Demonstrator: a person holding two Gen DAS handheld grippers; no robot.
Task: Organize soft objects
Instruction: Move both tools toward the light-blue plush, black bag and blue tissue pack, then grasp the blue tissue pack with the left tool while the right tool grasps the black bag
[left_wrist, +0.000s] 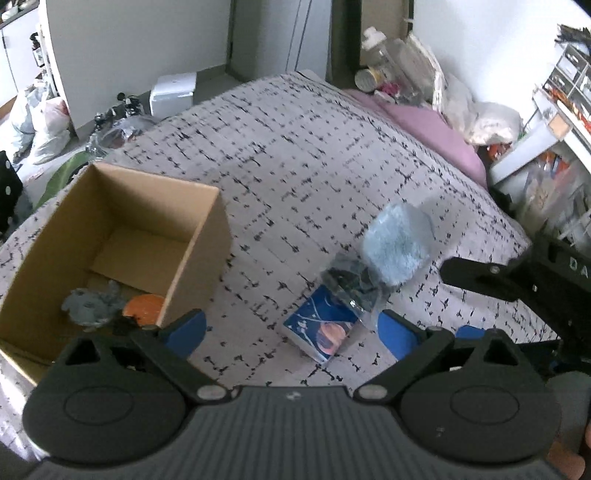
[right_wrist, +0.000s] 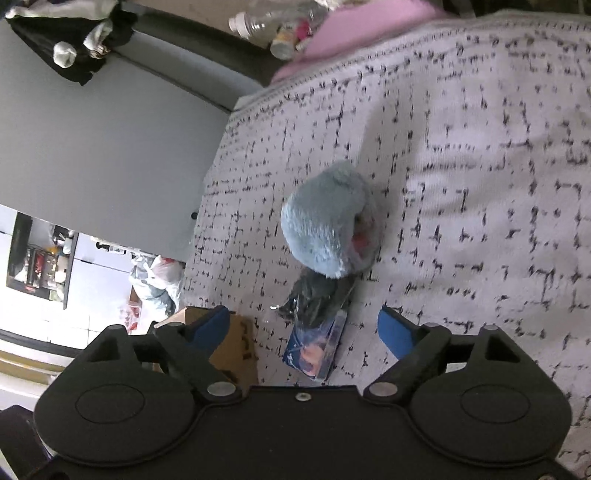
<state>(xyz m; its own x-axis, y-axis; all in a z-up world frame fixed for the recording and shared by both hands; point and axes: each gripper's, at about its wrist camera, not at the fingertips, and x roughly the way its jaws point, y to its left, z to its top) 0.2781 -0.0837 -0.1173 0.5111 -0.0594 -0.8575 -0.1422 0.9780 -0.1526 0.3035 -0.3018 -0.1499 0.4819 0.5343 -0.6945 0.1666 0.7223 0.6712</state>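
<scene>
My right tool (right_wrist: 301, 330), jaws wide and empty, points at the blue plush (right_wrist: 325, 221) on the bed (right_wrist: 480, 147); I'd straddle its fluffy middle. Left tool (left_wrist: 291, 332) gapes empty beside the cardboard box (left_wrist: 199, 240).

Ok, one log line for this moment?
box: two items inside | blue plush, dark bag, book: on bed | left claw, right claw: open, empty

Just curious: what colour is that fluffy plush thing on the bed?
The fluffy plush toy is pale blue, pink inside; the right wrist view shows it best.
</scene>
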